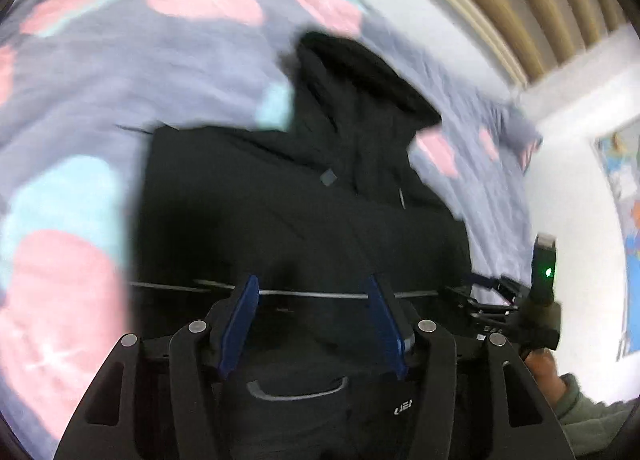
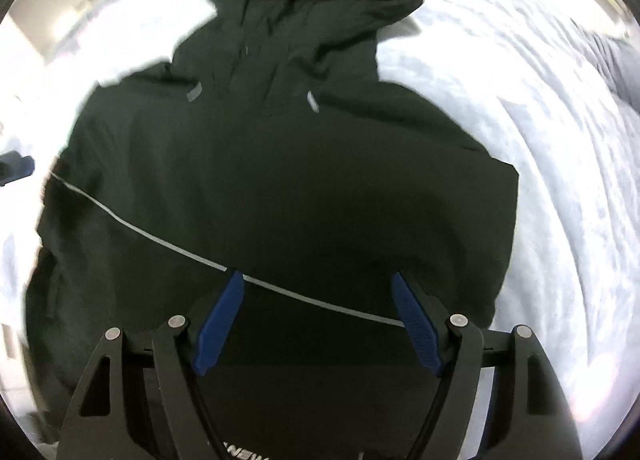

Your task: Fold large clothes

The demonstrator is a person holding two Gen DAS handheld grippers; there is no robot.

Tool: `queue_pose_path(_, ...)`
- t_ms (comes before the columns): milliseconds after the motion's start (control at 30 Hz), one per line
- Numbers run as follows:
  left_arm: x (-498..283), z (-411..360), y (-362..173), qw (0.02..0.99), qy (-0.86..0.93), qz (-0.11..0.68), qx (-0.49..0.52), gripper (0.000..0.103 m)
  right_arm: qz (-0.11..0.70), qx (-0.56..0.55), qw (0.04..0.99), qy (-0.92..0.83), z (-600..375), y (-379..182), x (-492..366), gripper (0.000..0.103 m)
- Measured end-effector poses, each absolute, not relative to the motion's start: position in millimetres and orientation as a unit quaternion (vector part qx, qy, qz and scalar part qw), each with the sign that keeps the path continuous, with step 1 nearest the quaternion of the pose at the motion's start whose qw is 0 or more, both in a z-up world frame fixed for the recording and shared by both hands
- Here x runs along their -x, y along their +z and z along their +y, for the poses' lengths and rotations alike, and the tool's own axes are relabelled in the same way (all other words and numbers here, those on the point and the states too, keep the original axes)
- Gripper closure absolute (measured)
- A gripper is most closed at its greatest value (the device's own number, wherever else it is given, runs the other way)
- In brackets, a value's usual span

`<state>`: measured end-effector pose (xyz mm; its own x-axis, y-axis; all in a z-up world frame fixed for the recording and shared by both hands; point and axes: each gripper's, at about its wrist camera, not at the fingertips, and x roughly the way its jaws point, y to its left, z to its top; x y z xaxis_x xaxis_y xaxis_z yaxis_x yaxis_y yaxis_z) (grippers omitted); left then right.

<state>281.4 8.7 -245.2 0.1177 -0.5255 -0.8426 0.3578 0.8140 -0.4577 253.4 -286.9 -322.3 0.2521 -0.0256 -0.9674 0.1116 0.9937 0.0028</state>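
Black hooded jacket (image 2: 280, 164) beneath gripper (image 2: 316, 324)

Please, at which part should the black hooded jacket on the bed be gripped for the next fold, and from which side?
Probably grip the black hooded jacket at its hem corners nearest the grippers, approaching from above; it lies flat with the hood farthest away.

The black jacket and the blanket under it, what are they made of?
The jacket looks like smooth, matte woven cloth, maybe a rain-jacket fabric: it lies in flat panels with a thin shiny silver stripe across it. The blanket looks like soft, slightly fuzzy fabric with printed pink and blue patches, wrinkled; blur leaves it uncertain.
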Motion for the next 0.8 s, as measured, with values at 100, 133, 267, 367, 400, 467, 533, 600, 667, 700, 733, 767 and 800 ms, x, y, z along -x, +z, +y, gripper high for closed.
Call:
queue_pose_path(100, -276.9, -34.8, -294.1, 0.722, -0.274, 0.635, 0.0, 0.045, 0.621, -0.008, 0.782, -0.051, -280.3, -338.4, -253.7, 0.025)
queue_pose_path(133, -275.1, -41.0, -310.1, 0.718, -0.265, 0.644, -0.019, 0.045, 0.625, 0.001, 0.779, -0.05, -279.0, -343.1, -253.6, 0.025)
queue_pose_path(267, -273.3, -35.4, -336.3, 0.72, -0.252, 0.646, -0.027, 0.045, 0.628, 0.018, 0.776, -0.051, -276.8, -354.2, -254.9, 0.023)
queue_pose_path(367, -272.7, -32.4, -332.8, 0.718, -0.252, 0.648, -0.029, 0.045, 0.629, 0.016, 0.775, -0.055, -279.3, -359.6, -254.8, 0.02)
queue_pose_path(400, -270.8, -30.9, -329.9, 0.717, -0.253, 0.648, -0.032, 0.045, 0.631, 0.011, 0.774, -0.056, -280.6, -358.6, -254.6, 0.02)
queue_pose_path(467, -266.8, -28.4, -320.1, 0.716, -0.257, 0.648, -0.038, 0.045, 0.636, 0.001, 0.769, -0.065, -283.0, -348.5, -251.6, 0.02)
queue_pose_path(533, -264.2, -25.4, -299.0, 0.72, -0.276, 0.636, -0.036, 0.045, 0.624, -0.023, 0.778, -0.066, -286.5, -329.7, -242.8, 0.021)
queue_pose_path(600, -257.9, -22.2, -280.2, 0.729, -0.293, 0.618, -0.032, 0.045, 0.609, -0.05, 0.788, -0.08, -293.0, -313.7, -230.6, 0.022)
queue_pose_path(667, -257.5, -14.8, -274.3, 0.734, -0.291, 0.613, -0.034, 0.045, 0.604, -0.066, 0.786, -0.116, -303.9, -310.6, -219.5, 0.022)
queue_pose_path(700, -261.1, -19.4, -278.1, 0.732, -0.288, 0.616, -0.034, 0.045, 0.608, -0.072, 0.78, -0.128, -309.9, -313.4, -216.4, 0.022)
queue_pose_path(733, -262.8, -16.8, -284.3, 0.728, -0.287, 0.622, -0.031, 0.045, 0.621, -0.084, 0.766, -0.146, -317.1, -322.4, -212.5, 0.022)
queue_pose_path(767, -265.8, -11.8, -295.7, 0.718, -0.285, 0.635, -0.023, 0.045, 0.634, -0.098, 0.75, -0.16, -323.6, -332.2, -209.1, 0.022)
queue_pose_path(800, -269.3, -10.3, -305.7, 0.709, -0.283, 0.645, -0.018, 0.045, 0.639, -0.111, 0.743, -0.165, -327.1, -338.4, -208.0, 0.022)
